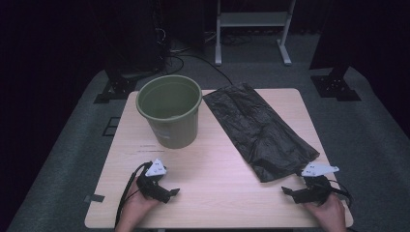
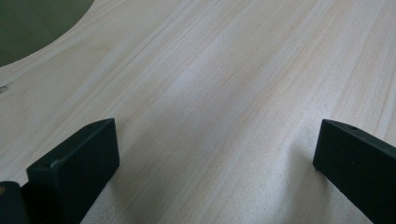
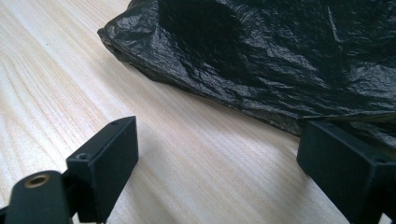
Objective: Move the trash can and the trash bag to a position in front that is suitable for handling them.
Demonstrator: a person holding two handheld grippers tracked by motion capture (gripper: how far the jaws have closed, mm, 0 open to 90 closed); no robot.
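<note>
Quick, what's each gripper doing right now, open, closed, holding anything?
Left gripper: open, holding nothing, bare table between its jaws.
Right gripper: open, holding nothing, just short of the black bag.

Green bucket (image 1: 170,110) upright on table (image 1: 217,193), only tall obstacle. Right of bucket: flat black bin bag (image 1: 258,128), low, crinkled, passable above. Narrow bare strip between bucket and bag. Near side of bucket: open bare wood across table, left gripper (image 1: 167,193) and right gripper (image 1: 292,192) resting there, fingers spread, nothing between.
</note>
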